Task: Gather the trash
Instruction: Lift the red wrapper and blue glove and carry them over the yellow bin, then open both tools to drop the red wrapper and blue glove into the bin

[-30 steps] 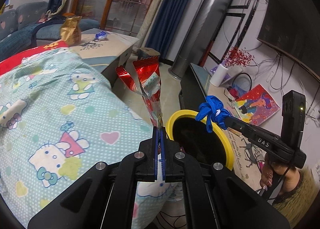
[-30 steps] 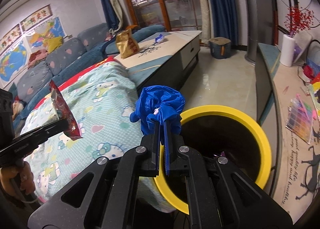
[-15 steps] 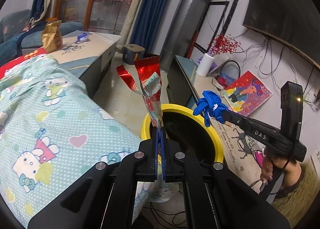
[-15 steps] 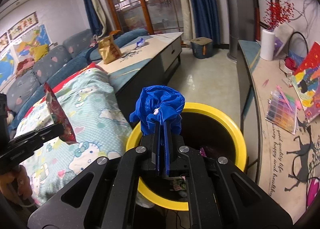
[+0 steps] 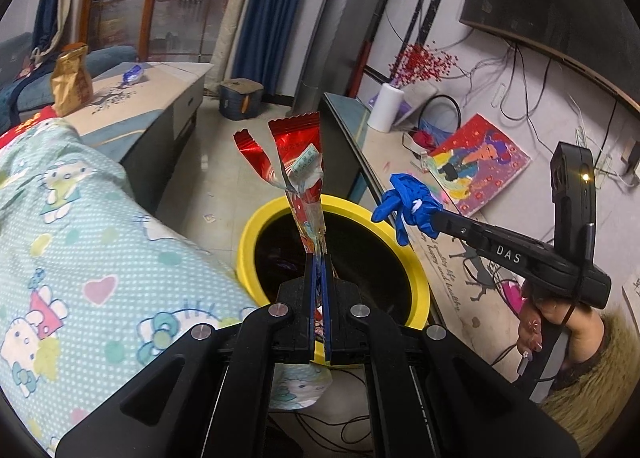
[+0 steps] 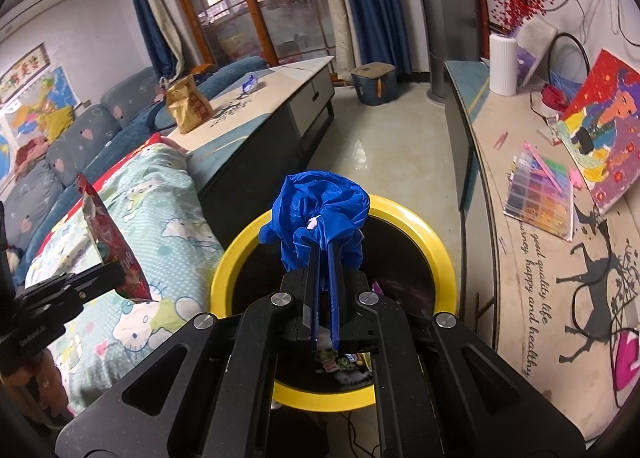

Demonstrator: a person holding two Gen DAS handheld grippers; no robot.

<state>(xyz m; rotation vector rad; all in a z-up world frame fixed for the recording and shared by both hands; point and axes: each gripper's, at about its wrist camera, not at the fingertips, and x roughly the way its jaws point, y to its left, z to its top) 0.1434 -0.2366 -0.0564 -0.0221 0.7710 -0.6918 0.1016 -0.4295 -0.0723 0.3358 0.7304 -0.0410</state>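
Item, my left gripper (image 5: 319, 258): jaws pressed together on the lower end of a torn red foil snack wrapper (image 5: 298, 174), which stands up from the pinch over the near rim of a round yellow-rimmed bin with a dark inside (image 5: 246, 234); item, my right gripper (image 6: 324, 254): jaws clamped on a crumpled blue plastic glove or bag (image 6: 320, 214), I cannot tell which, held above the same bin's mouth; item, the bin itself: already holding some scraps at the bottom, seen dimly in the right wrist view, so I judge part of the collecting done; item, outstanding: neither held piece is released yet, both hang over or just beside the opening, and I reckon the next step is to let them fall in; item, possibly left to gather: a small blue-and-white wrapper (image 6: 250, 83) and a brown paper snack bag (image 6: 188, 106) on the long grey-topped low table (image 6: 280, 98), well apart from the bin; whether the bag counts as trash I cannot say; item, a cartoon-cat patterned blanket (image 5: 80, 242) lies beside the bin.
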